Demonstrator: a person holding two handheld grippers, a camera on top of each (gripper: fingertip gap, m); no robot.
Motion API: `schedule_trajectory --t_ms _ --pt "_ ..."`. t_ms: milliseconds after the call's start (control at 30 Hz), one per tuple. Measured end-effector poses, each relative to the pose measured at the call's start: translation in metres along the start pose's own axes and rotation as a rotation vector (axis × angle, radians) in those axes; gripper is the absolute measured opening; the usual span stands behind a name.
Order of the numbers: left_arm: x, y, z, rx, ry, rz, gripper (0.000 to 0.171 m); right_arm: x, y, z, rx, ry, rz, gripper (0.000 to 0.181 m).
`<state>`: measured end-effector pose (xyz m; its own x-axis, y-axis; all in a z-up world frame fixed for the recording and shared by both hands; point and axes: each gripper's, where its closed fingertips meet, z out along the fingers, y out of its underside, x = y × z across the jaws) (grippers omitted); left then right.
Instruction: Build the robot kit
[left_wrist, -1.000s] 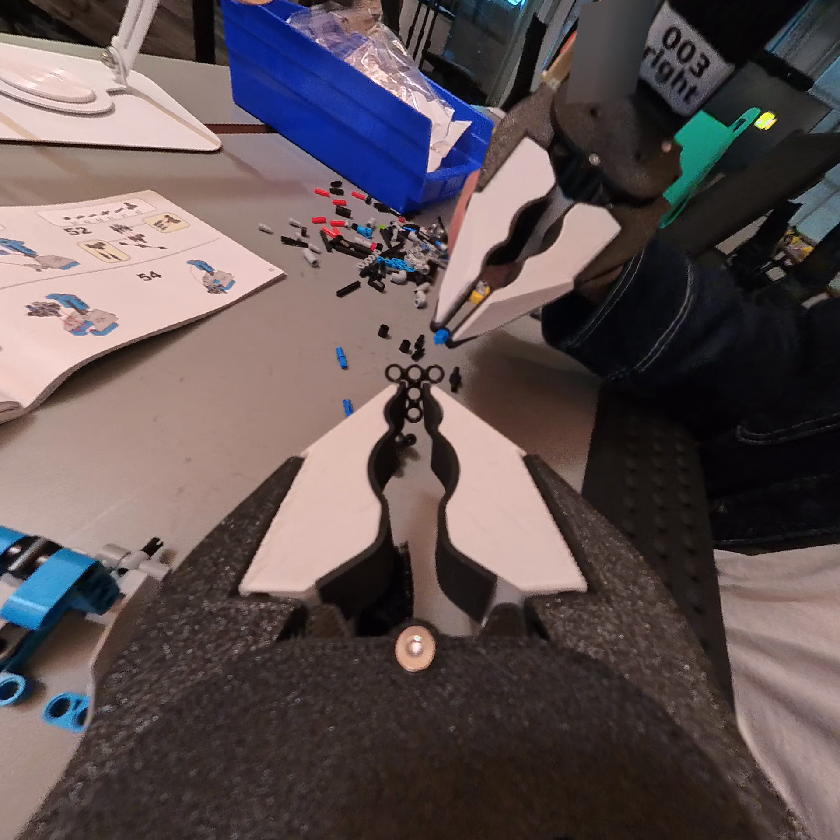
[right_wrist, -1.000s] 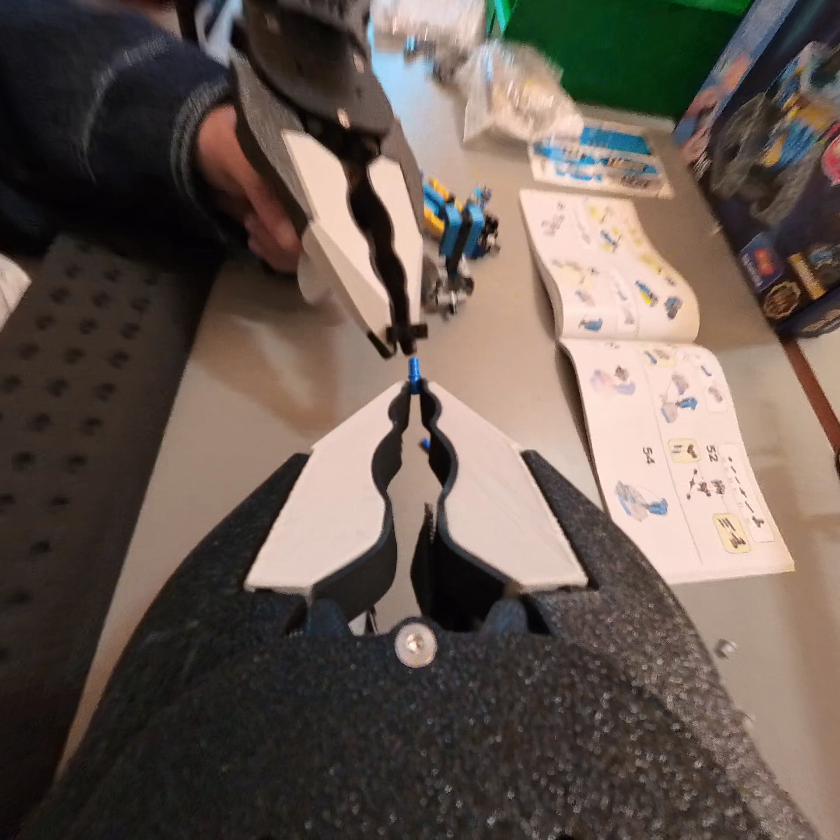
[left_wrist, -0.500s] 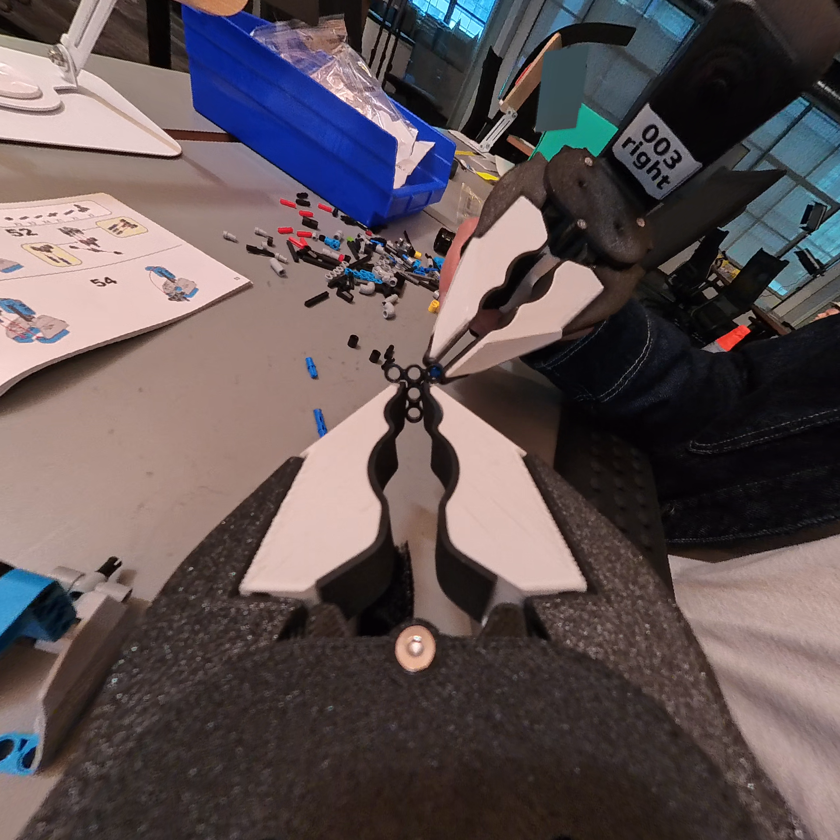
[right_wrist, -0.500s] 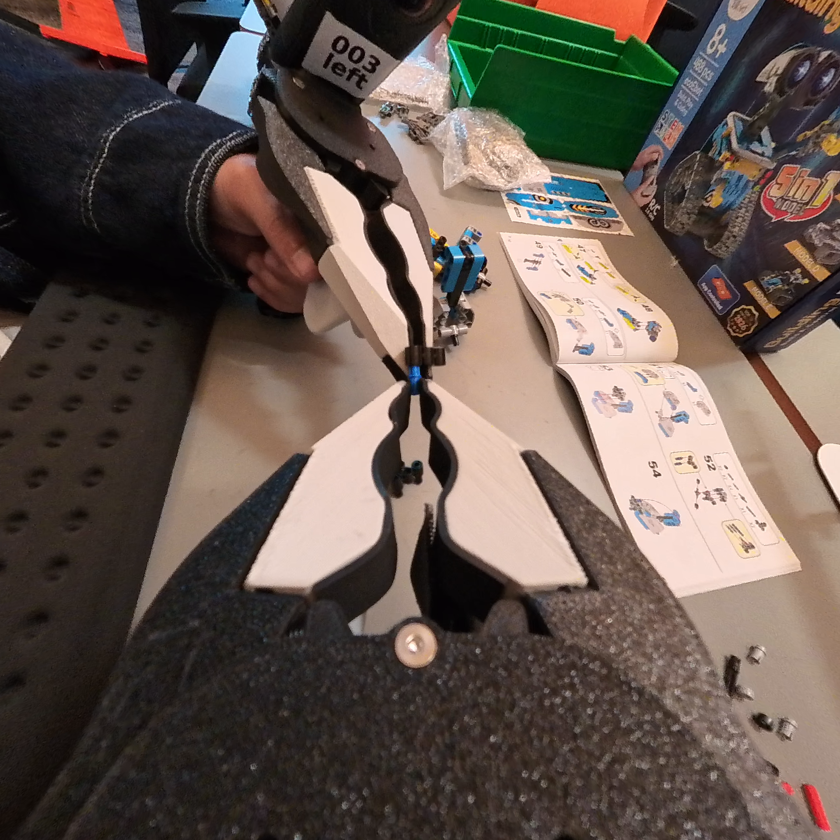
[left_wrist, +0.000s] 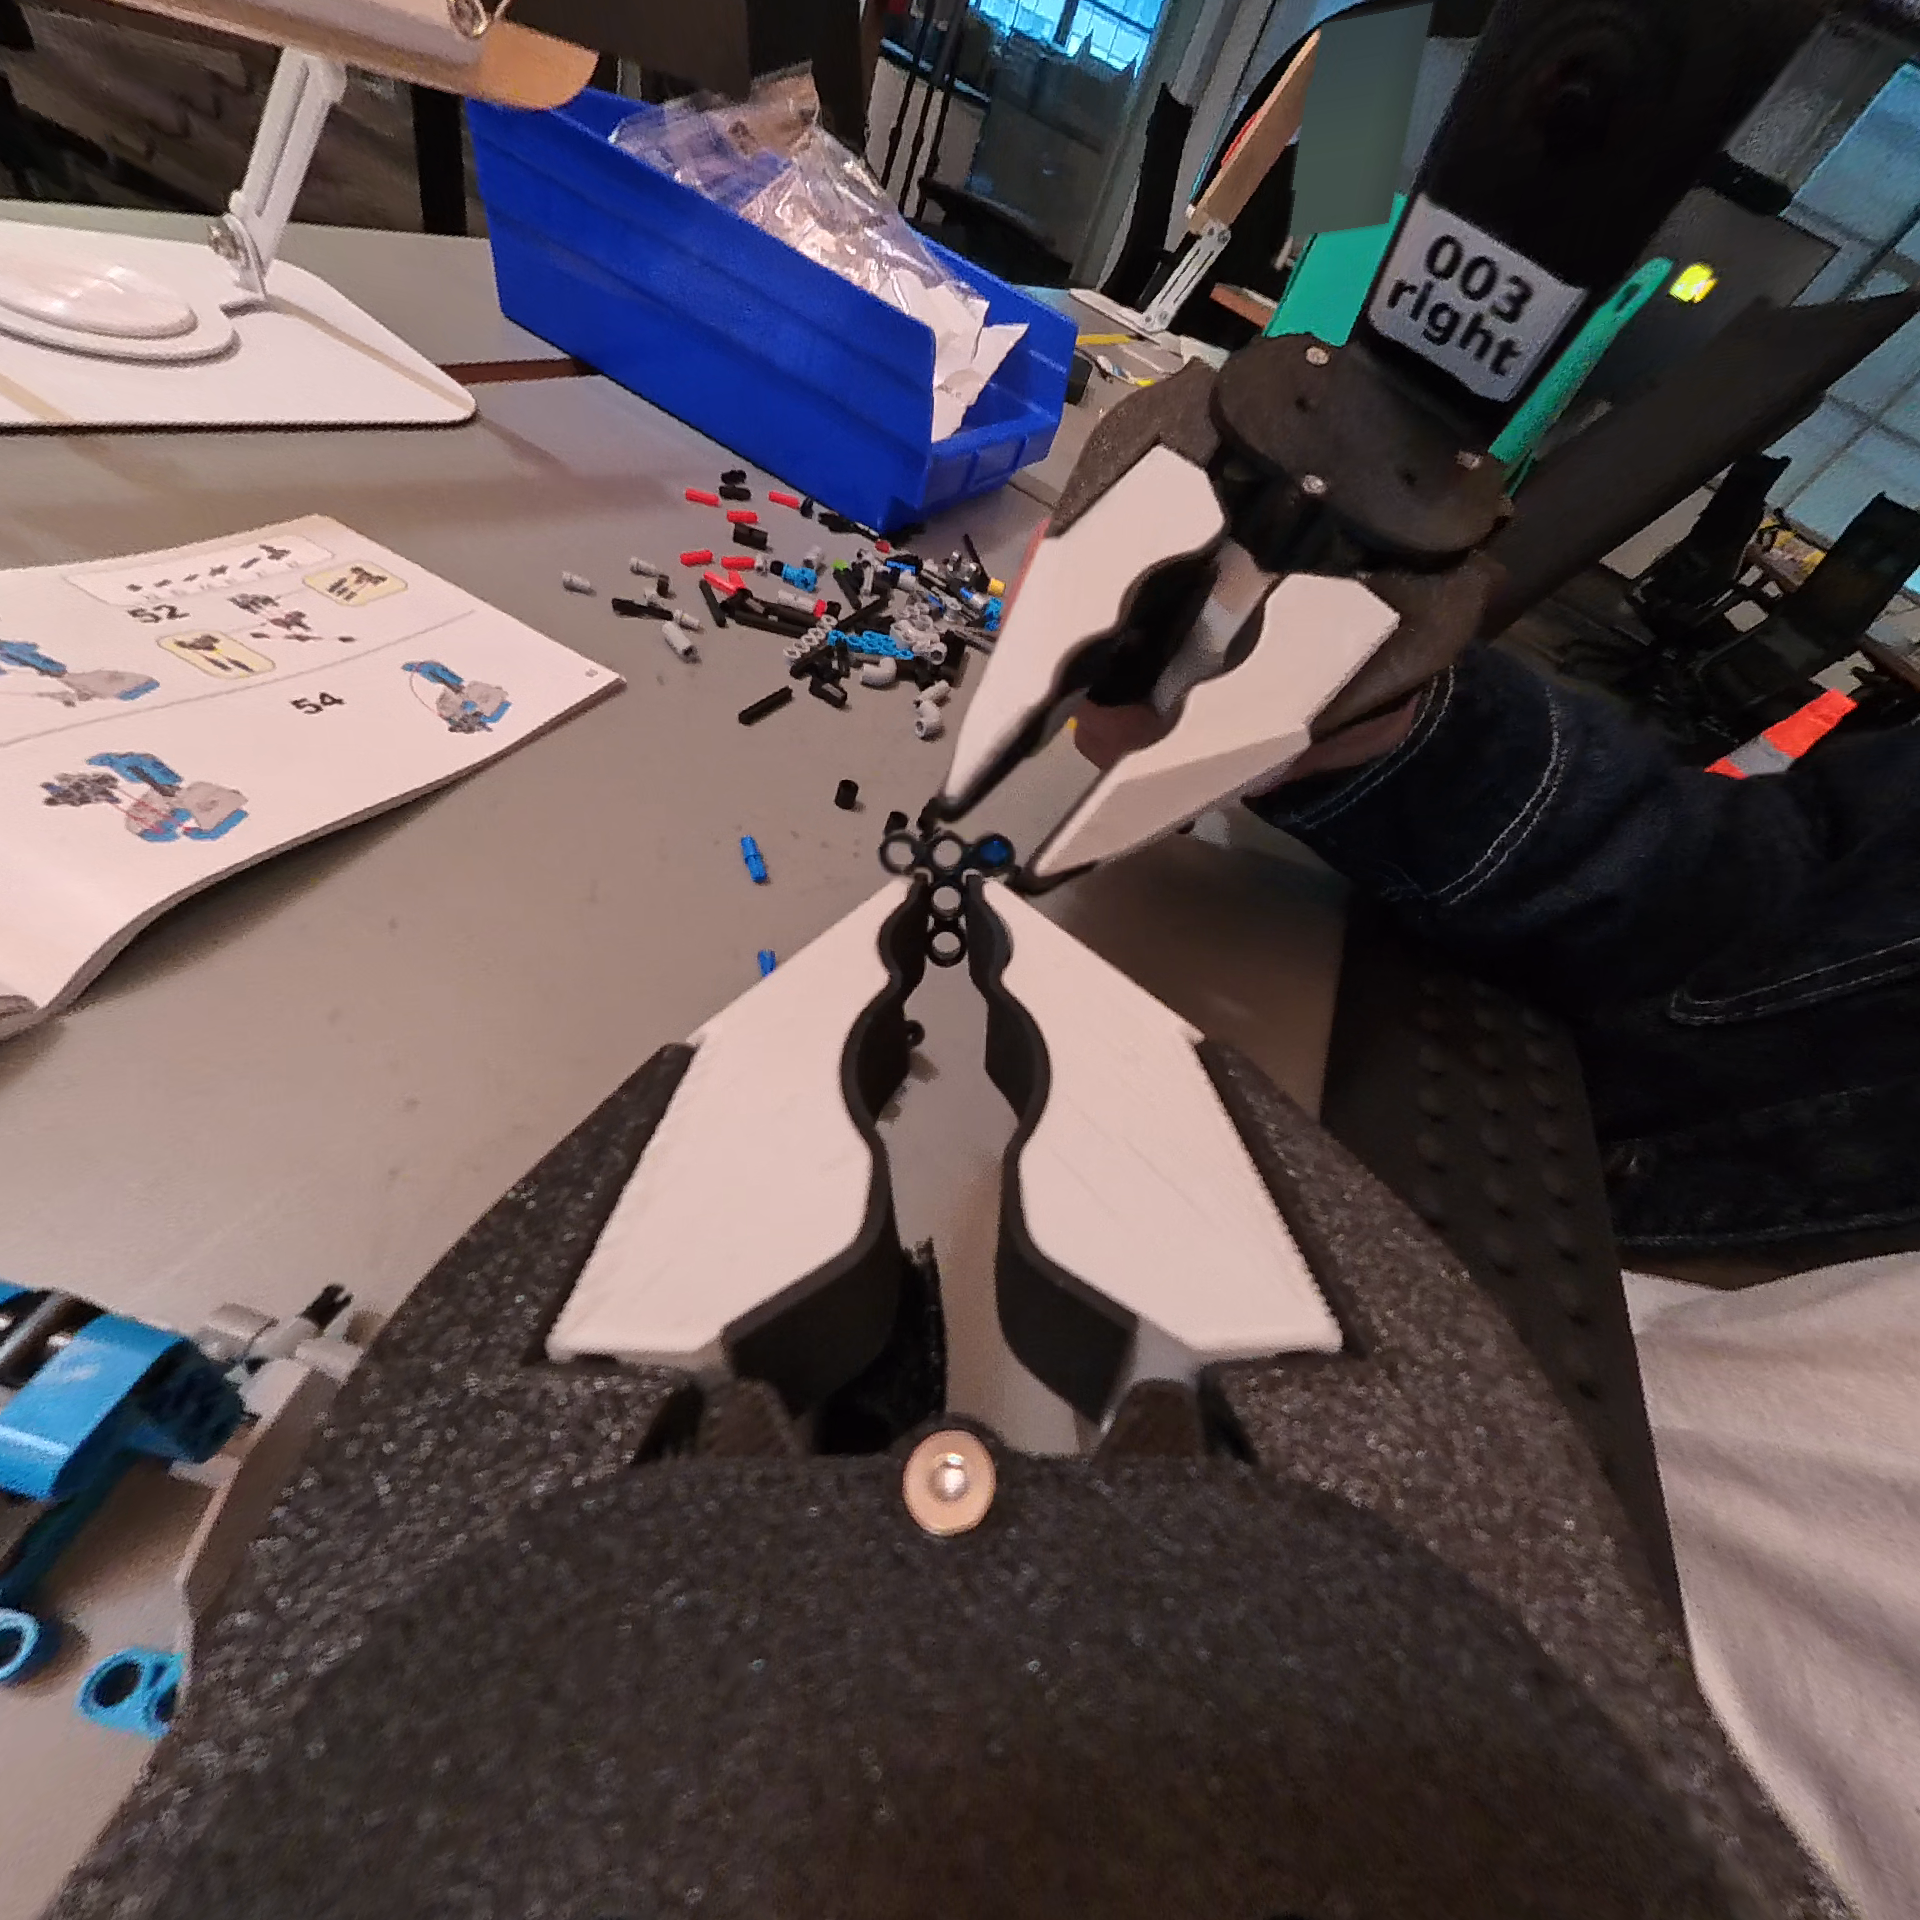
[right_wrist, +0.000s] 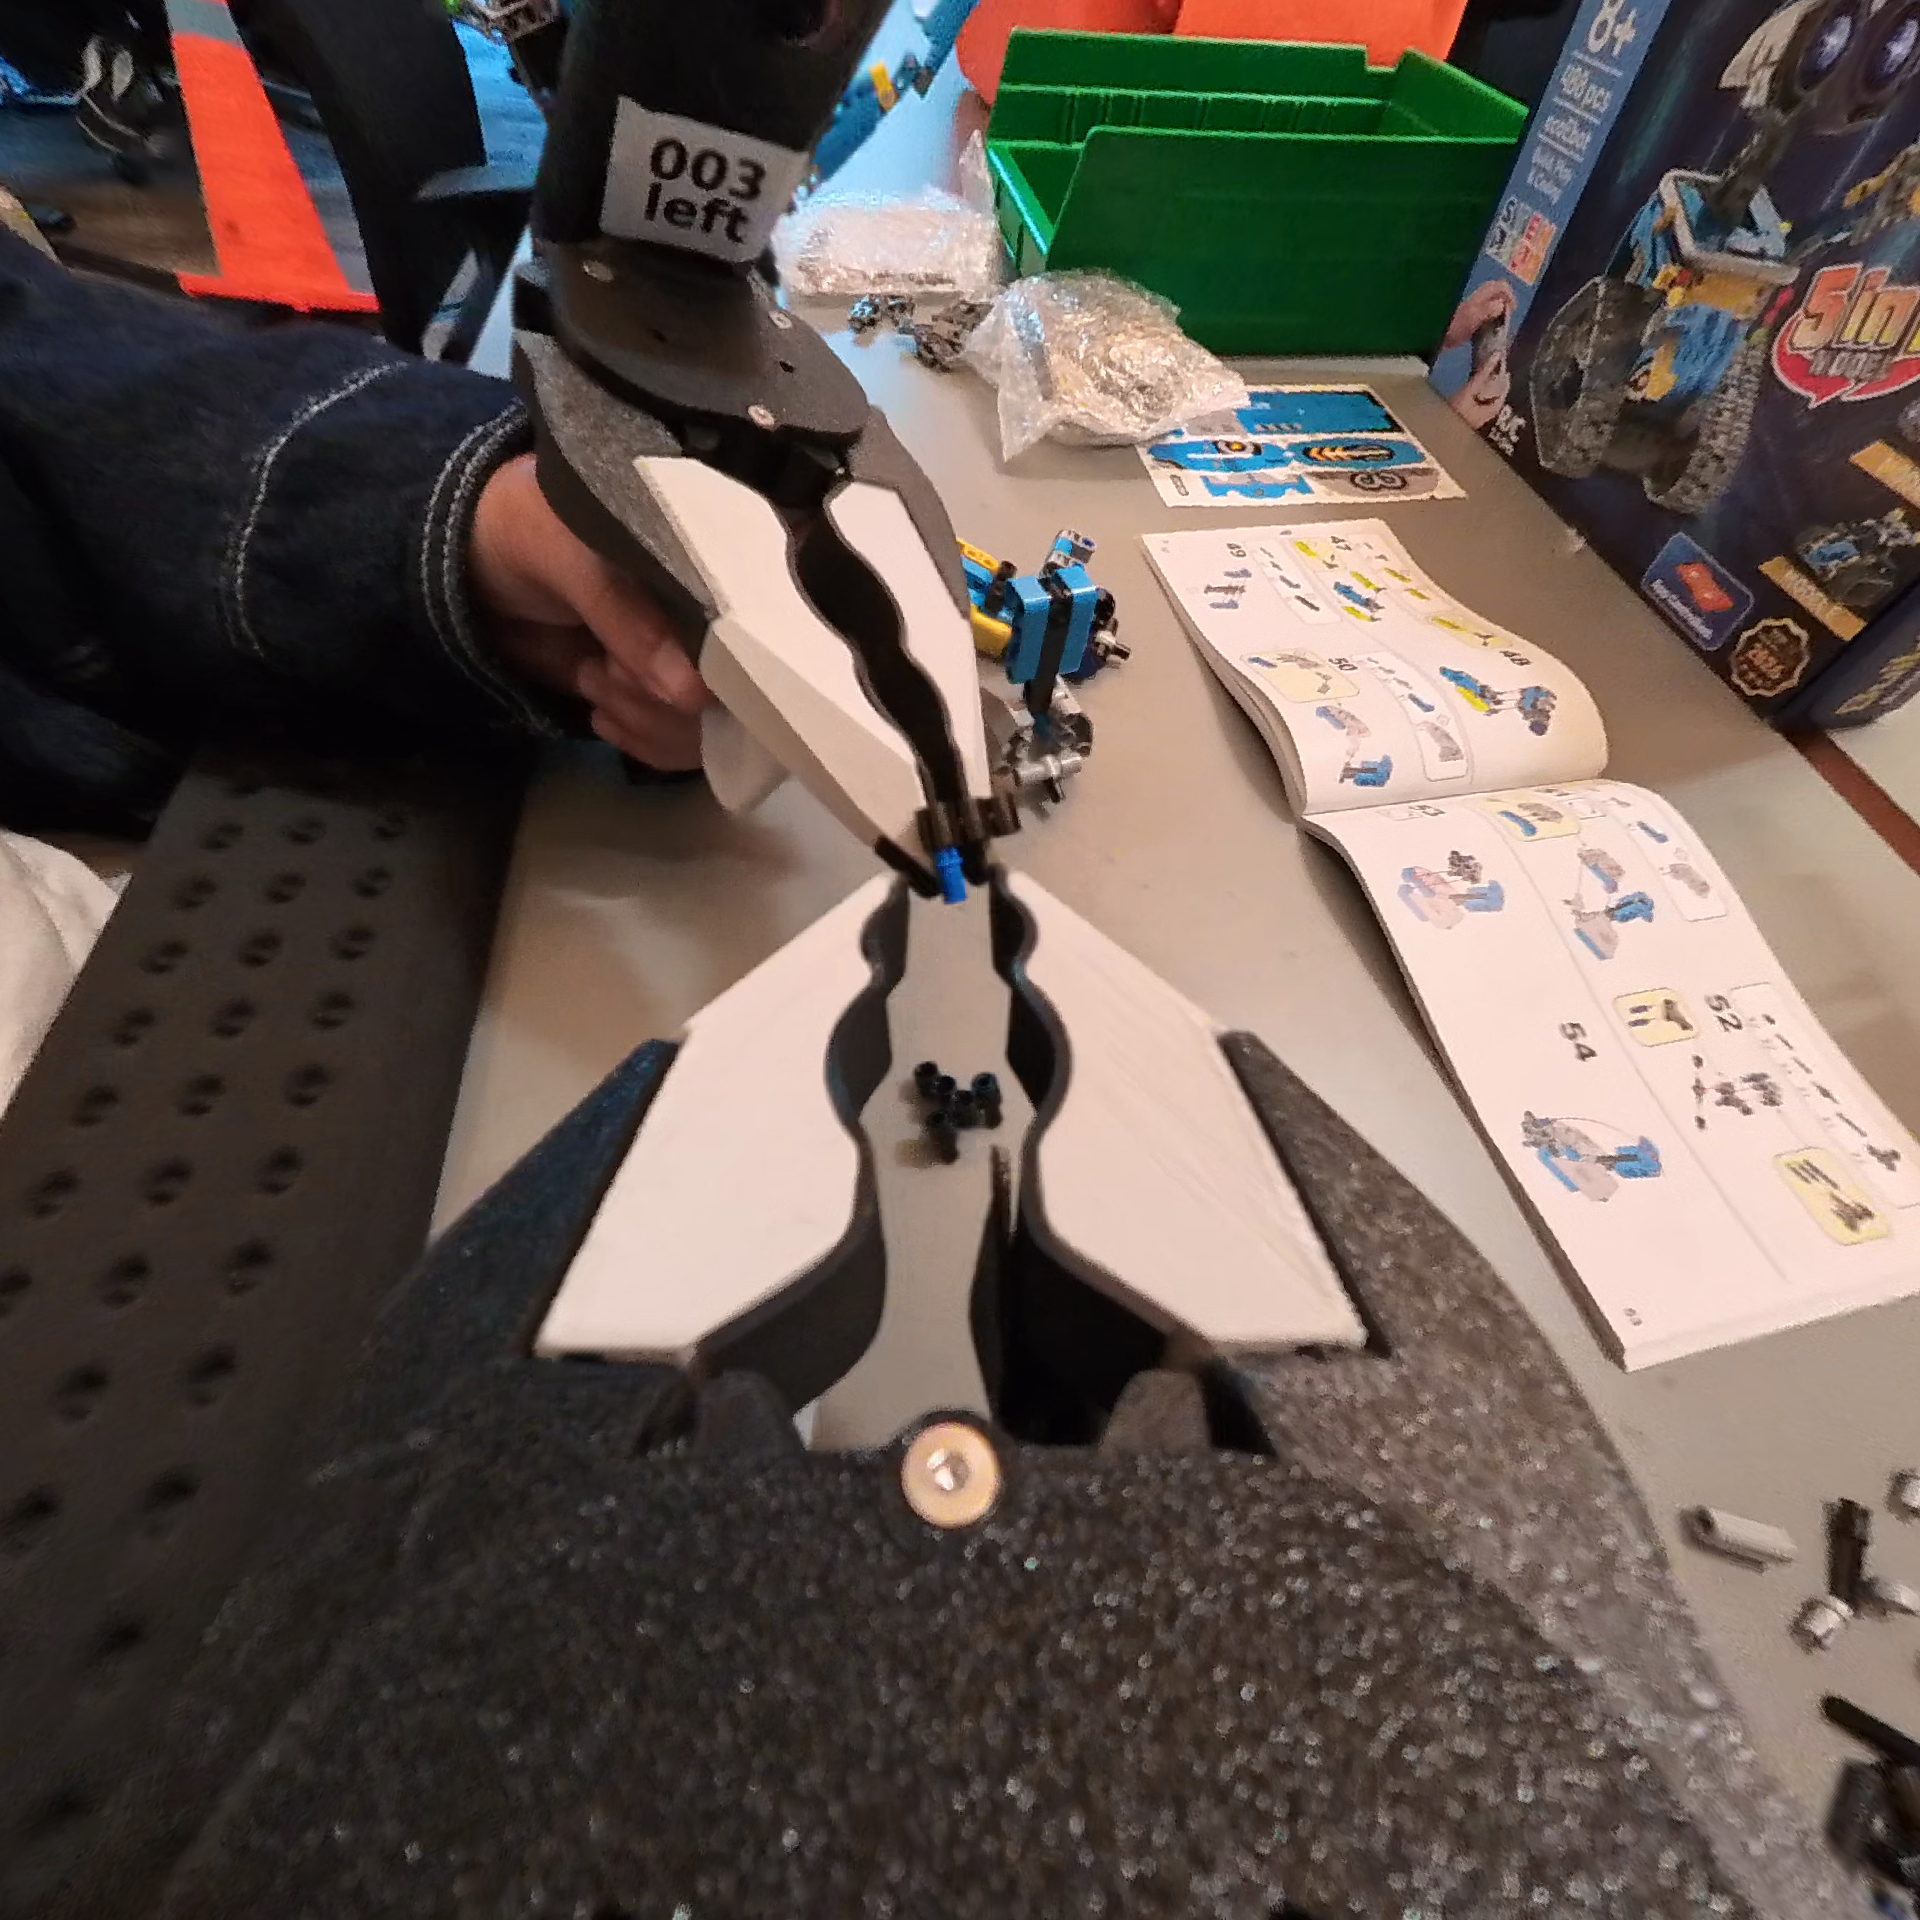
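Note:
My left gripper (left_wrist: 945, 914) is shut on a black T-shaped beam with holes (left_wrist: 945, 878) and holds it above the grey table. A blue pin (left_wrist: 992, 852) sits in the beam's right end hole. My right gripper (left_wrist: 992, 844) is open, its tips either side of that end of the beam. In the right wrist view my right gripper (right_wrist: 948, 883) has its fingers apart around the blue pin (right_wrist: 948, 871), without gripping it. The pin sticks out of the beam (right_wrist: 971, 826), which is held in the left gripper (right_wrist: 951, 821).
A pile of small parts (left_wrist: 852, 623) lies by a blue bin (left_wrist: 769, 301). An open instruction booklet (right_wrist: 1558, 987) and a partly built blue model (right_wrist: 1039, 623) lie on the table. A green bin (right_wrist: 1247, 208), a toy box (right_wrist: 1714, 312) and a black perforated mat (right_wrist: 208, 1039) surround them. Left and right tips are no more than a few centimetres apart.
My right gripper carried the blue pin to the beam, set it in the end hole and opened. My left gripper kept its hold on the beam.

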<state>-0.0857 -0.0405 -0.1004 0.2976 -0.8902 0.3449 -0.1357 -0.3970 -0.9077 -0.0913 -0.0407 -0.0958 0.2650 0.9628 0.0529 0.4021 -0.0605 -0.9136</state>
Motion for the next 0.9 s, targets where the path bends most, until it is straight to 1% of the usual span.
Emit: schedule_trajectory --t_ms 133,200,233,333,367,400,467,500,600,667,733,833,900 --pt "0.003 -0.006 -0.003 0.037 0.040 -0.044 0.007 0.012 0.000 -0.015 0.042 0.027 0.033 0.017" --pt "0.002 -0.009 -0.004 0.056 0.048 -0.072 0.007 0.012 -0.004 -0.020 0.075 -0.010 0.087 0.017" --pt "0.000 -0.009 -0.005 0.057 0.040 -0.074 0.007 0.015 -0.003 -0.020 0.063 -0.001 0.100 0.017" --pt "-0.006 -0.009 -0.007 0.057 0.013 -0.080 0.007 0.031 0.014 -0.025 -0.022 0.095 0.082 0.017" --pt "-0.011 -0.009 -0.009 0.056 -0.018 -0.069 0.007 0.038 0.019 -0.029 -0.045 0.134 0.093 0.015" --pt "-0.017 -0.009 -0.013 0.055 -0.059 -0.049 0.007 0.037 0.023 -0.032 -0.066 0.129 0.112 0.015" --pt "-0.026 -0.011 -0.026 0.071 -0.105 -0.032 0.007 0.023 0.029 -0.032 -0.122 0.099 0.132 0.016" --pt "-0.029 -0.012 -0.034 0.086 -0.117 -0.039 0.007 0.010 0.030 -0.027 -0.138 0.066 0.129 0.016" --pt "-0.036 -0.014 -0.061 0.150 -0.151 -0.056 0.007 -0.052 0.032 0.005 -0.186 -0.119 0.107 0.016" --pt "-0.039 -0.019 -0.075 0.201 -0.162 -0.065 0.007 -0.082 0.037 0.029 -0.229 -0.191 0.049 0.017" --pt "-0.041 -0.022 -0.086 0.228 -0.167 -0.063 0.007 -0.092 0.036 0.051 -0.246 -0.212 -0.002 0.016" --pt "-0.044 -0.025 -0.101 0.250 -0.192 -0.032 0.007 -0.109 0.030 0.077 -0.258 -0.304 -0.027 0.019" --pt "-0.050 -0.026 -0.117 0.269 -0.232 -0.014 0.007 -0.120 0.027 0.094 -0.260 -0.362 -0.052 0.020"
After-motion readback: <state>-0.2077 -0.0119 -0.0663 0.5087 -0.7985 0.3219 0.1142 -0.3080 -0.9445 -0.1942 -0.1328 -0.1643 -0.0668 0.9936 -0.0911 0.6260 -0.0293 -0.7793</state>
